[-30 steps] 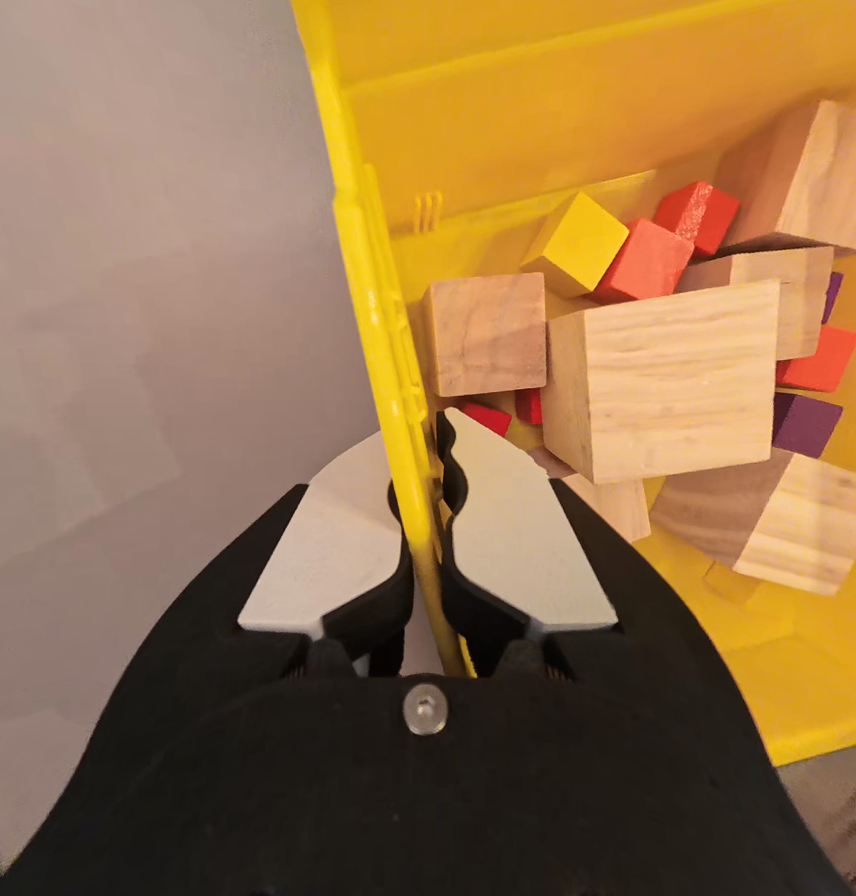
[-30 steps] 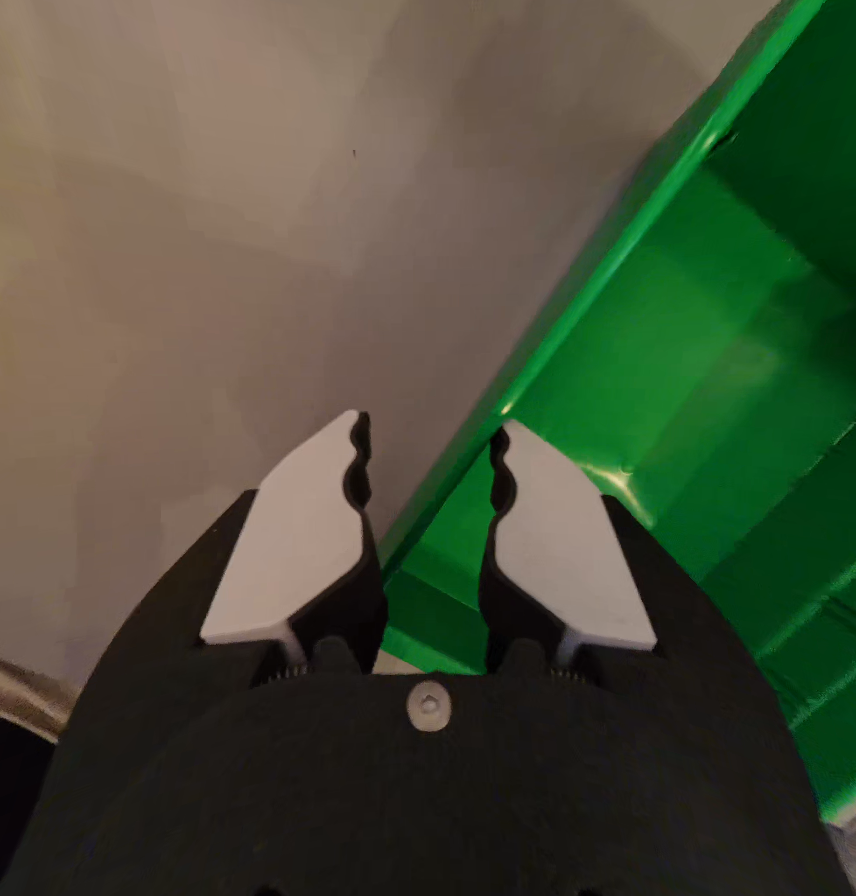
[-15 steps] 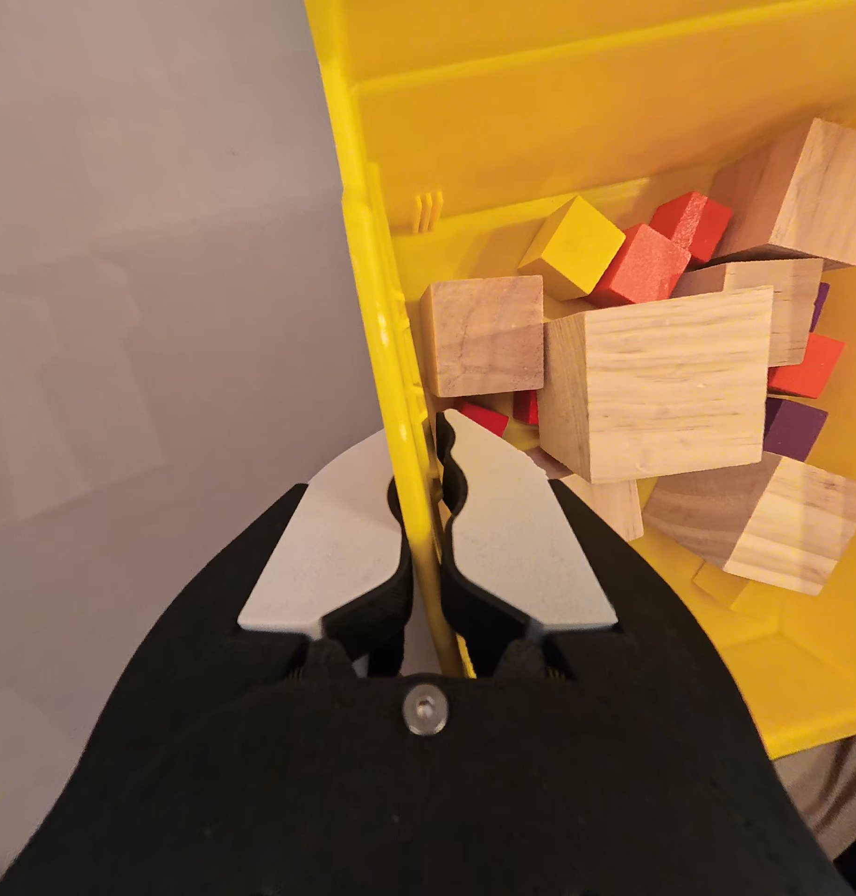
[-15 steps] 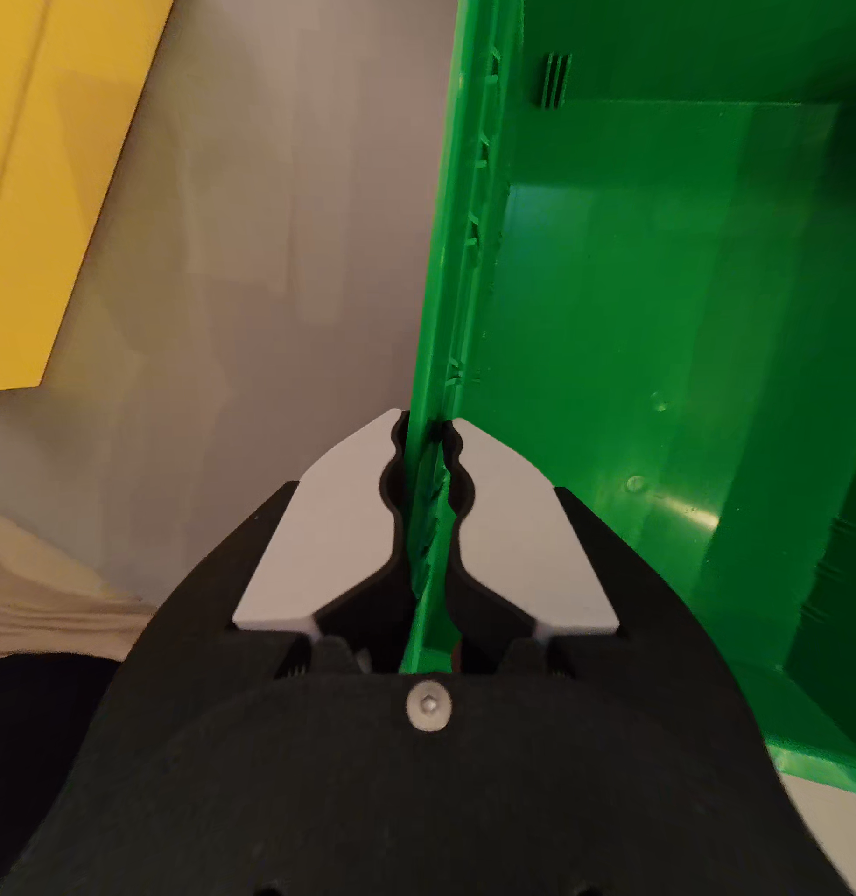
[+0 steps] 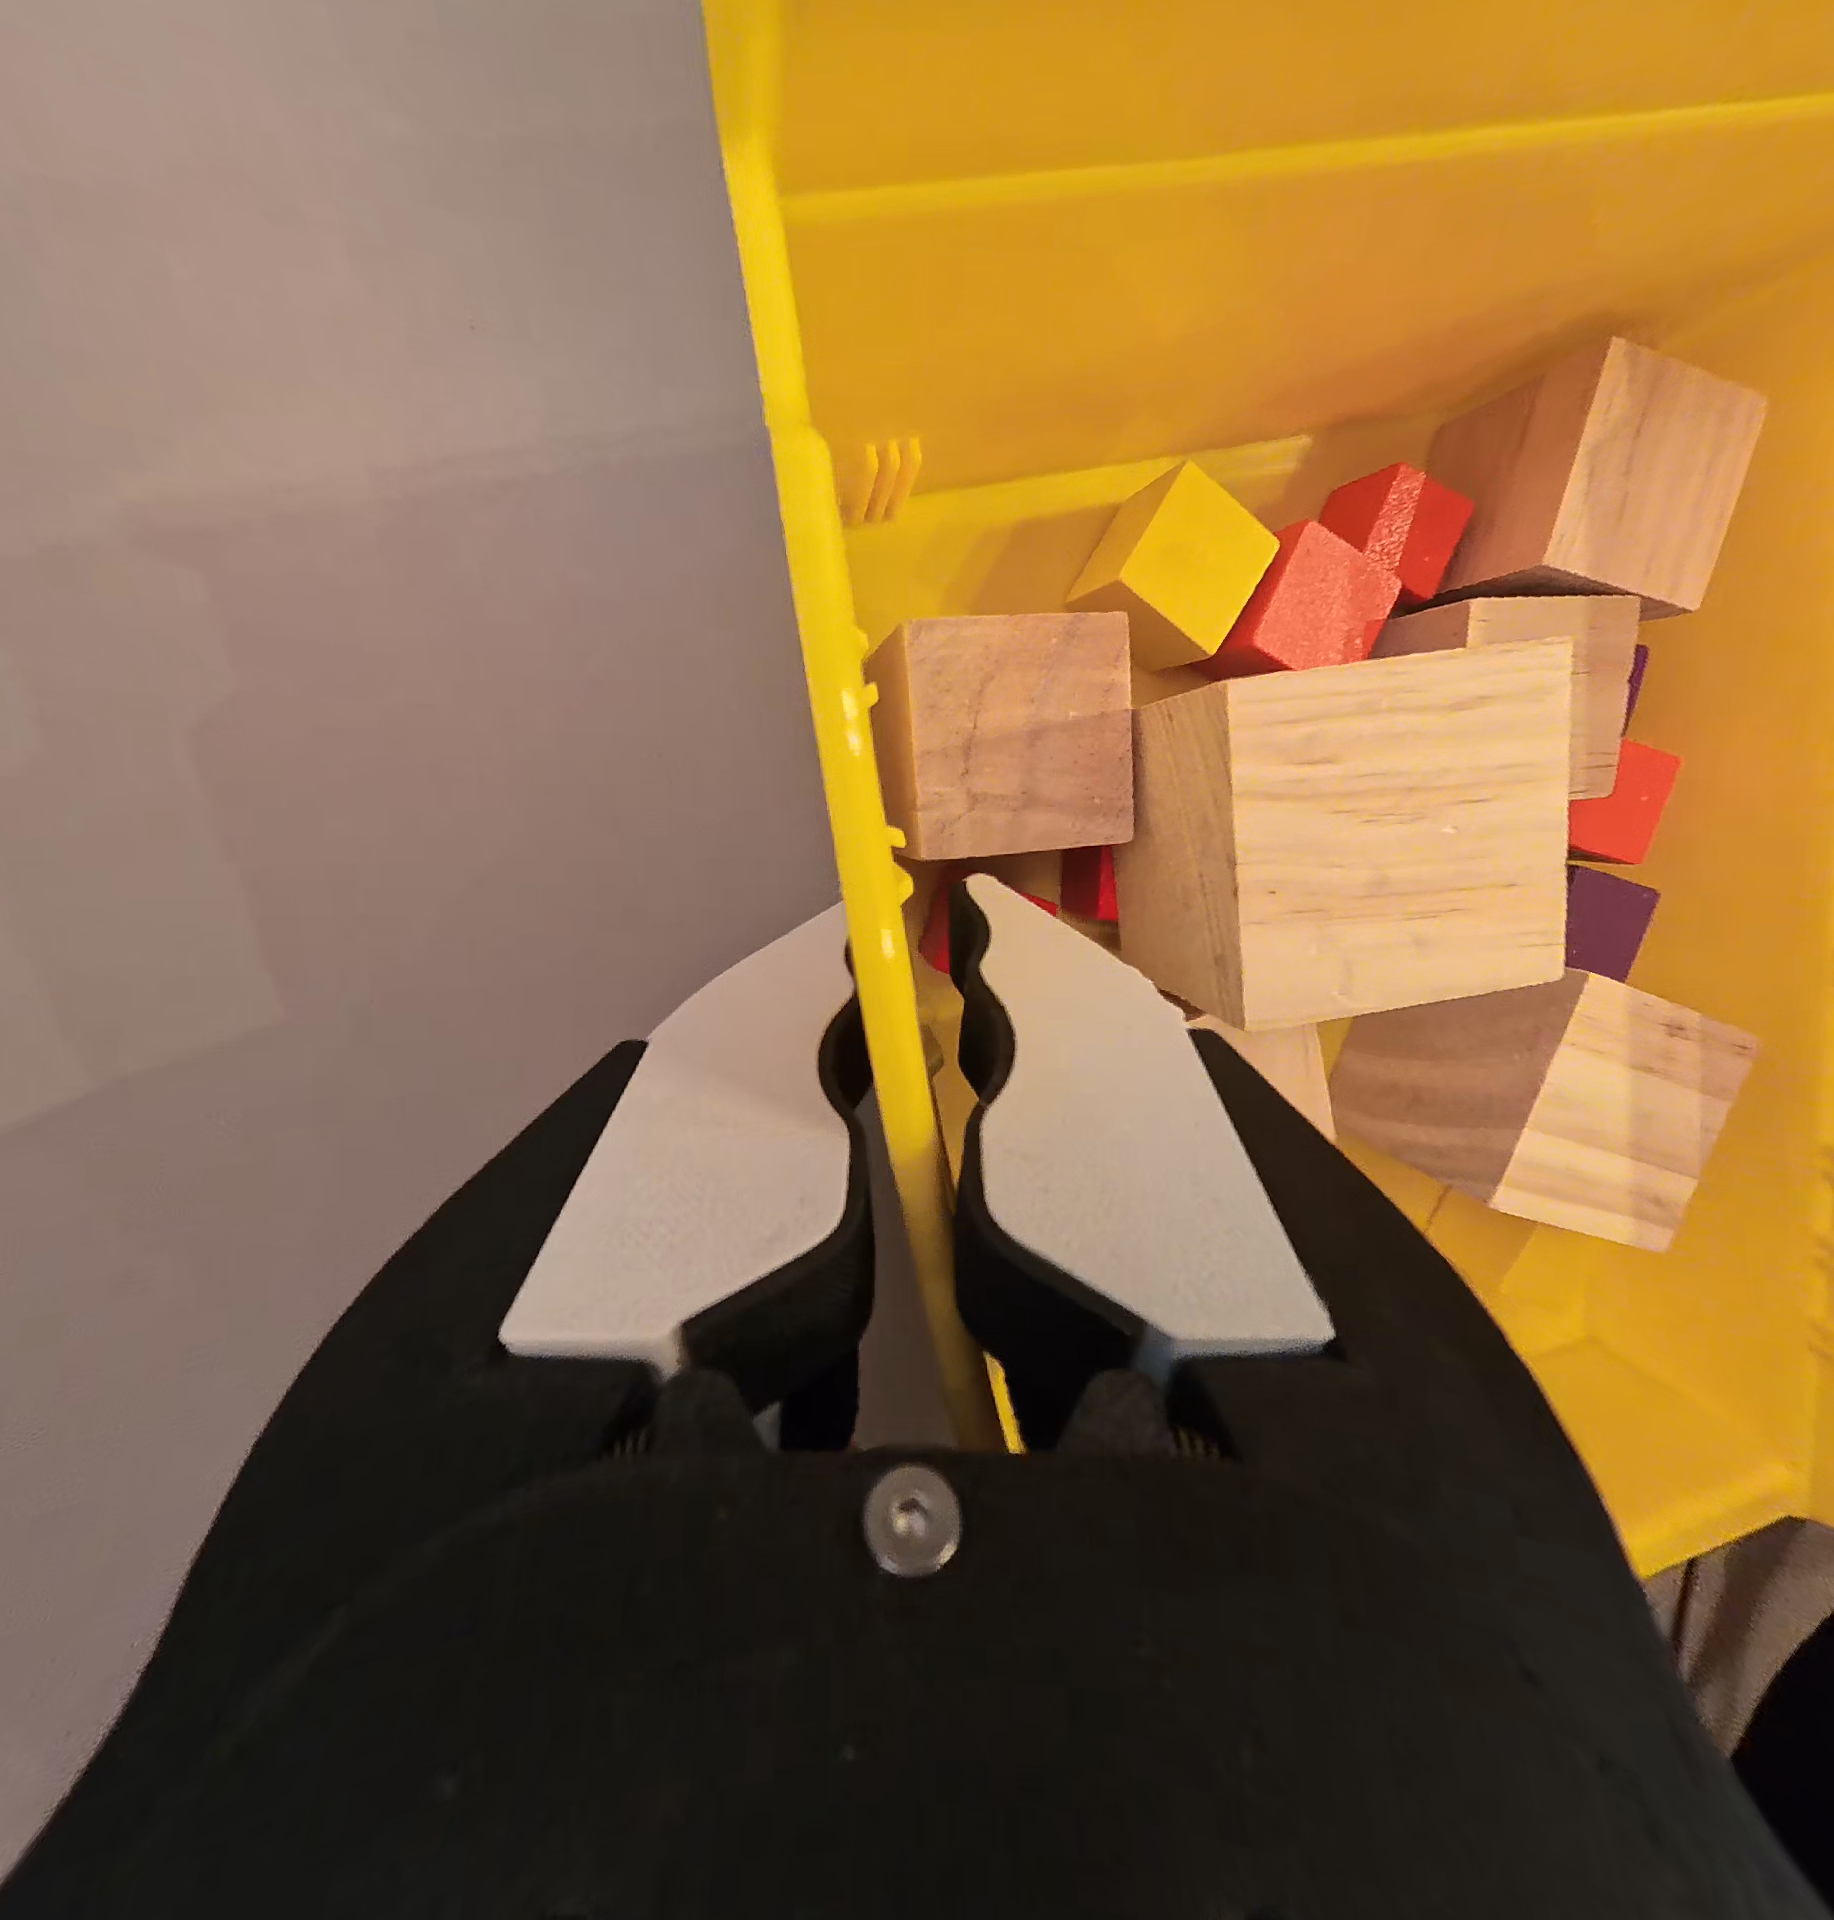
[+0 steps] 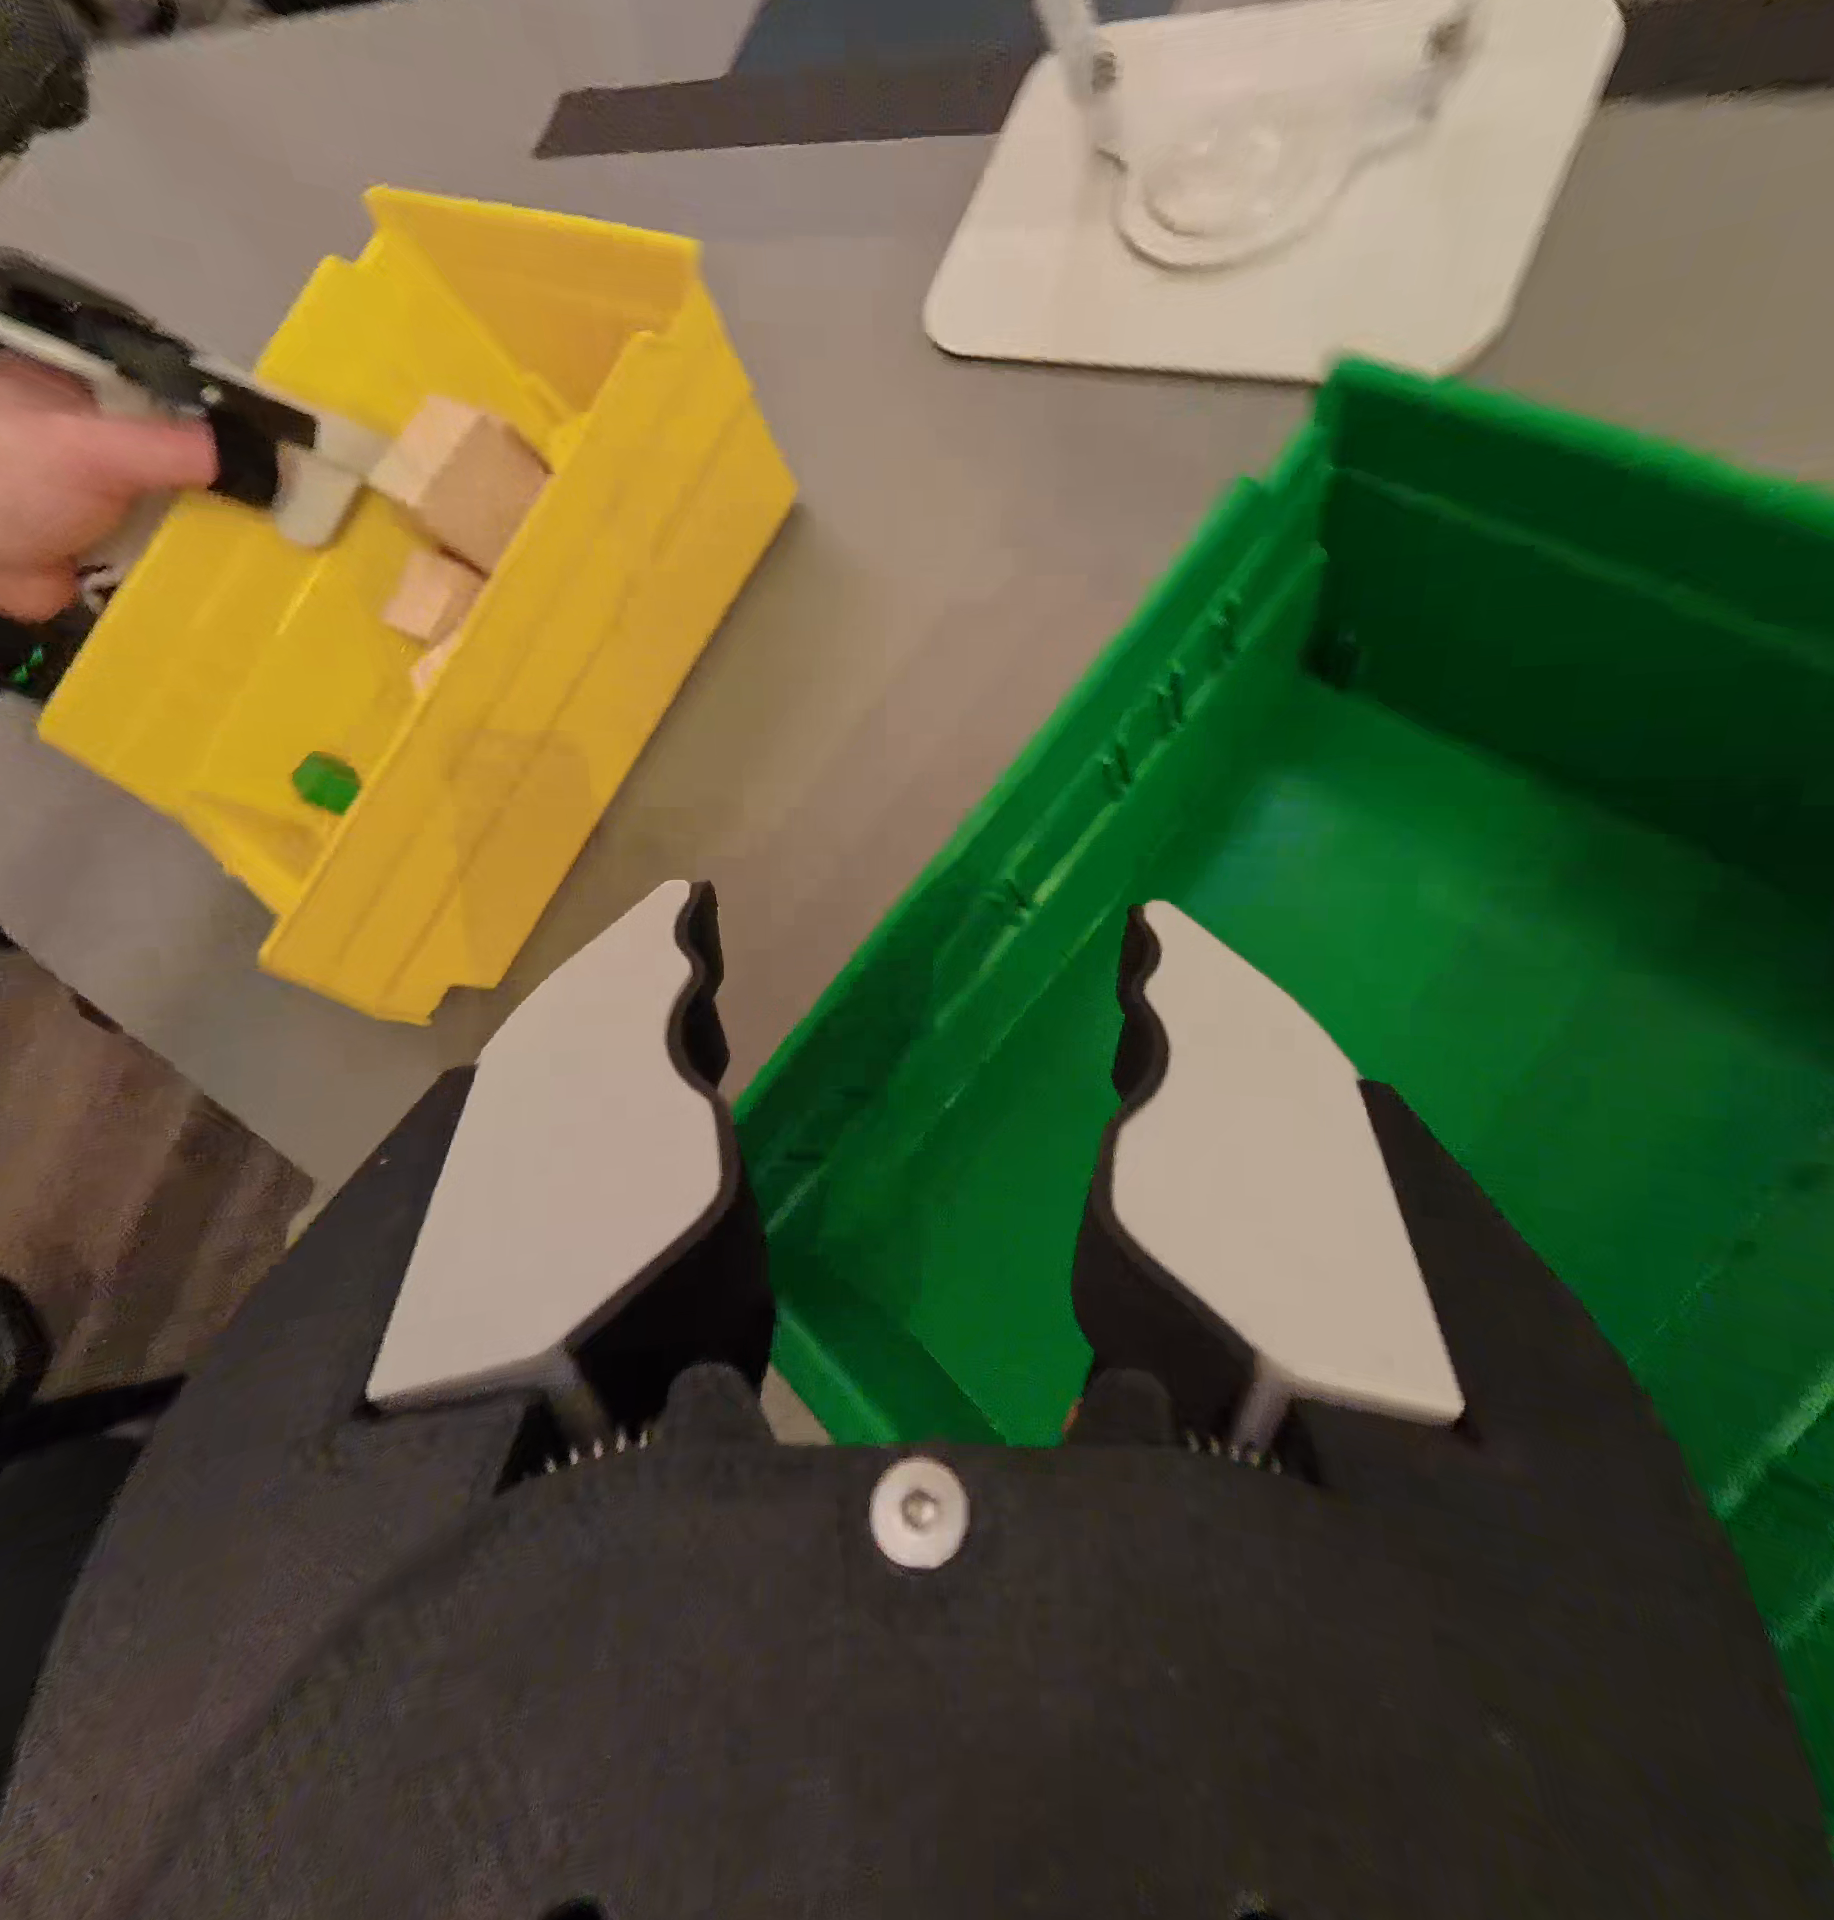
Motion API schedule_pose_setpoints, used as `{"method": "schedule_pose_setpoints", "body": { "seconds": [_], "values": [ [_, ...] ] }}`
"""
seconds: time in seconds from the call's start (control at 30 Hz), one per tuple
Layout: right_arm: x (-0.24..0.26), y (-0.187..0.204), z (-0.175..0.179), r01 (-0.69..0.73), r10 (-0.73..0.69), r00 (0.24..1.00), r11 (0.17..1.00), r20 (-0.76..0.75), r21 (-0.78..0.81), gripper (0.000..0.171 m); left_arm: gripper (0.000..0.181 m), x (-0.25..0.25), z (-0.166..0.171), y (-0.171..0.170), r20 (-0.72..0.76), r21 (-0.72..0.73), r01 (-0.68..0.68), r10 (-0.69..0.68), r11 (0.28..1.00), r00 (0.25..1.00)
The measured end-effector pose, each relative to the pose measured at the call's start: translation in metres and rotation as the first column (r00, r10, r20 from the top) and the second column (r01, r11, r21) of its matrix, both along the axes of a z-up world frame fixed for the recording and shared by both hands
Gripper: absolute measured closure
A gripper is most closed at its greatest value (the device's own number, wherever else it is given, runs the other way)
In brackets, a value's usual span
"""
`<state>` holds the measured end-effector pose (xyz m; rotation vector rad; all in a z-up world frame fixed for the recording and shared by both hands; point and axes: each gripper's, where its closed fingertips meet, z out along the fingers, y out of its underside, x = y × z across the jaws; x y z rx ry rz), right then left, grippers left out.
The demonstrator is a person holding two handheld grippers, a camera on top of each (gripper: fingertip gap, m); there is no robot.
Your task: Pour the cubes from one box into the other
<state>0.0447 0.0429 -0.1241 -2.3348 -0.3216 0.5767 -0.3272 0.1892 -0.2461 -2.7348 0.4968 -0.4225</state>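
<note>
My left gripper (image 5: 908, 935) is shut on the side wall of the yellow box (image 5: 1204, 312). Inside lie several cubes: a big wooden cube (image 5: 1349, 831), smaller wooden ones, a yellow cube (image 5: 1173, 561), a red cube (image 5: 1308, 603) and a purple cube (image 5: 1609, 925). In the right wrist view, the yellow box (image 6: 601, 582) sits at the left with the left gripper (image 6: 321, 468) on it and a small green cube (image 6: 326, 781) inside. My right gripper (image 6: 918, 925) is open above the left wall of the empty green box (image 6: 1515, 935).
Both boxes stand on a grey table (image 6: 892, 520). A white mat (image 6: 1256, 208) with a clear glass object lies at the far right. A hand (image 6: 51, 488) holds the left gripper. The table's edge and carpet (image 6: 113, 1143) are at the lower left.
My right gripper, shut on the green box's wall half a second ago, has opened and pulled back, so the table shows. My left gripper keeps its hold; the yellow box shifted slightly.
</note>
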Motion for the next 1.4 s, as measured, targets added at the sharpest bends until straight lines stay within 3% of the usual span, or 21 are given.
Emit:
{"method": "schedule_pose_setpoints", "body": {
  "seconds": [0.03, 0.17, 0.23, 0.4, 0.43, 0.47, 0.5, 0.53, 0.6, 0.73, 1.03, 1.17, 1.4],
  "values": [
    [-0.017, 0.002, 0.01, -0.056, 0.056, 0.998, 0.998, 0.011, 0.008, 0.103, 0.171, -0.001, 0.0, 0.0, -0.013, 0.007, 0.005, -0.005, 1.0, 1.0],
    [-0.12, 0.013, 0.025, -0.31, 0.31, 0.951, 0.95, 0.01, -0.022, 0.113, 0.176, -0.003, 0.005, -0.001, -0.056, 0.049, 0.012, -0.009, 0.999, 0.998],
    [-0.154, 0.032, 0.009, -0.359, 0.364, 0.926, 0.931, 0.1, -0.071, 0.112, 0.176, -0.003, 0.012, -0.003, -0.043, 0.072, 0.001, 0.002, 0.997, 0.999],
    [-0.211, 0.069, -0.05, -0.384, 0.422, 0.905, 0.869, 0.062, -0.313, 0.11, 0.176, -0.001, 0.029, -0.005, -0.031, 0.116, -0.029, 0.033, 0.993, 0.999],
    [-0.211, 0.079, -0.058, -0.362, 0.409, 0.907, 0.879, 0.102, -0.311, 0.108, 0.176, -0.002, 0.031, -0.004, -0.047, 0.125, -0.037, 0.043, 0.991, 0.998],
    [-0.206, 0.09, -0.066, -0.344, 0.401, 0.901, 0.892, 0.164, -0.295, 0.121, 0.176, -0.006, 0.031, -0.004, -0.071, 0.128, -0.041, 0.05, 0.991, 0.996],
    [-0.202, 0.097, -0.071, -0.332, 0.393, 0.902, 0.895, 0.177, -0.297, 0.144, 0.176, -0.008, 0.03, -0.004, -0.071, 0.123, -0.046, 0.055, 0.991, 0.996],
    [-0.201, 0.099, -0.075, -0.335, 0.394, 0.908, 0.888, 0.144, -0.315, 0.154, 0.175, -0.009, 0.029, -0.005, -0.076, 0.118, -0.038, 0.047, 0.992, 0.996],
    [-0.198, 0.101, -0.086, -0.346, 0.417, 0.897, 0.869, 0.145, -0.354, 0.159, 0.174, -0.01, 0.024, -0.009, -0.106, 0.096, -0.009, 0.019, 0.995, 0.994],
    [-0.194, 0.105, -0.087, -0.353, 0.433, 0.882, 0.869, 0.187, -0.347, 0.165, 0.174, -0.01, 0.017, -0.01, -0.15, 0.055, 0.023, -0.014, 0.998, 0.989],
    [-0.177, 0.113, -0.055, -0.382, 0.457, 0.87, 0.862, 0.184, -0.332, 0.166, 0.165, 0.008, 0.048, -0.001, -0.144, 0.052, 0.113, -0.105, 0.992, 0.984],
    [-0.167, 0.113, -0.047, -0.386, 0.465, 0.864, 0.859, 0.194, -0.337, 0.166, 0.171, 0.016, 0.052, 0.003, -0.154, 0.07, 0.102, -0.091, 0.992, 0.984],
    [-0.137, 0.112, -0.005, -0.389, 0.451, 0.876, 0.87, 0.172, -0.301, 0.165, 0.173, 0.045, 0.097, 0.009, -0.194, 0.104, 0.142, -0.12, 0.984, 0.974]
  ]
}}
